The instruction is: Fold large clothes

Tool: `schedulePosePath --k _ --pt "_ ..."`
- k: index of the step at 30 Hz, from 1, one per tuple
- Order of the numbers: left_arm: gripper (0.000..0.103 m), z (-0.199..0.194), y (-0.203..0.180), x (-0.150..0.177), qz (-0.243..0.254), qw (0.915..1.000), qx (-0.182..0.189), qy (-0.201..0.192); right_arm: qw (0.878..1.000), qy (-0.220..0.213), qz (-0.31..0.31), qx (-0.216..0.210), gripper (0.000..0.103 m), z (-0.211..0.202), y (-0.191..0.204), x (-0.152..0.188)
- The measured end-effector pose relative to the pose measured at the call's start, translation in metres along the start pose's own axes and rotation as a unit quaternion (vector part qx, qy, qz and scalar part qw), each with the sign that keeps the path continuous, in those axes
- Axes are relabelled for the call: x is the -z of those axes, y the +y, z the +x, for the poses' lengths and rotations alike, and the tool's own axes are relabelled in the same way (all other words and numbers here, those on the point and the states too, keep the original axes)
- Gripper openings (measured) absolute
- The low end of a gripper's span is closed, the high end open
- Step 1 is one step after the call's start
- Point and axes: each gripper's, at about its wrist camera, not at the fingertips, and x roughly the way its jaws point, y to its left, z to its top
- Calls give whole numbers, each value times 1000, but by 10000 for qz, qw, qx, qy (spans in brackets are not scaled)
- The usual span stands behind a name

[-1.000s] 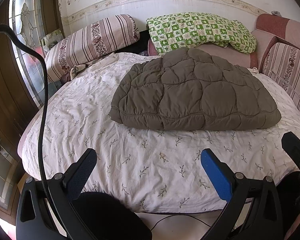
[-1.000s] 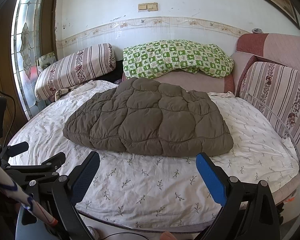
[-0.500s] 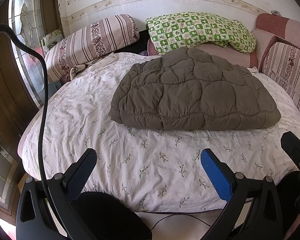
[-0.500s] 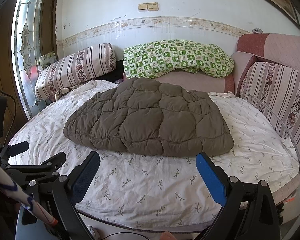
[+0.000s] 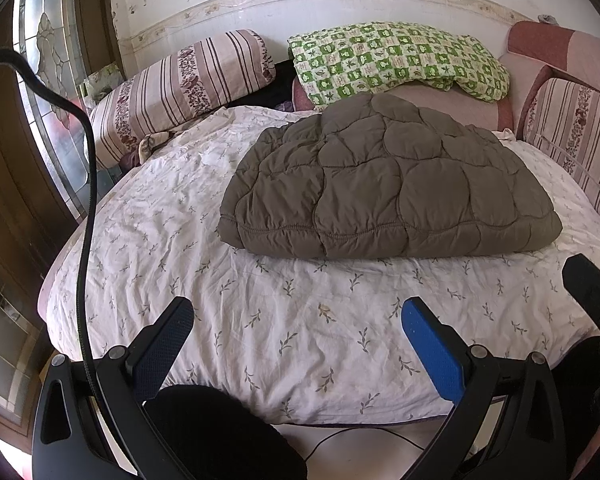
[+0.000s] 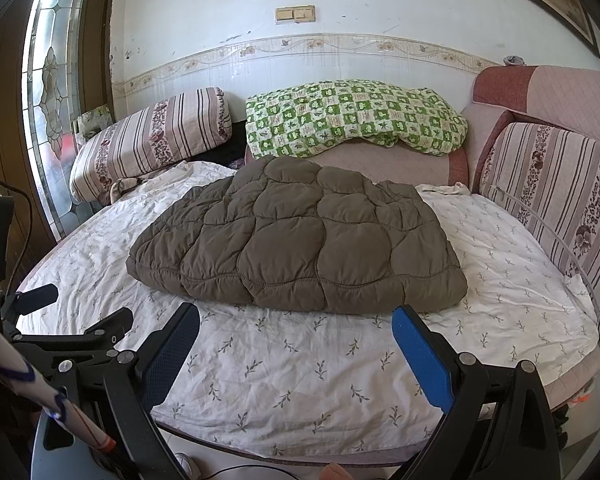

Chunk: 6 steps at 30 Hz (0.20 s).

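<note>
The brown quilted jacket [image 5: 384, 184] lies in a compact bundle mid-bed [image 5: 260, 320], hem toward the cameras, so the folding looks done or nearly so. The left hand-held gripper [image 5: 296, 344] and right hand-held gripper [image 6: 296, 344] hang over the bed's near edge, both wide and empty, well short of the jacket. Any further fold calls for reaching forward to pinch the hem's 2 corners. No readable writing or brand shows anywhere.

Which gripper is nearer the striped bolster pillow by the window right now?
Left. The left gripper hangs open over the bed's near edge on the window side, toward the striped bolster pillow. The right gripper, also open, sits beside it, farther from the window.
</note>
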Motion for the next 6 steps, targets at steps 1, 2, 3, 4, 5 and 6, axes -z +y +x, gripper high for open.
schedulePosePath --k 1,2,3,4,5,6 --pt "103 0 0 1 11 10000 -18 11 10000 1 -1 3 99 0 0 0" --pt "103 -1 0 0 26 10000 -31 23 10000 5 4 -4 99 0 0 0" --pt "103 -2 0 0 50 10000 -73 17 10000 8 11 -11 99 0 -1 0" --pt "103 -2 -1 1 123 9998 -135 3 10000 11 26 -9 99 0 -1 0" --pt "103 -2 -2 1 183 9997 -167 5 10000 10 39 0 99 0 -1 0" --pt "103 -2 -1 1 224 9996 -161 1 10000 8 49 6 99 1 -1 -1"
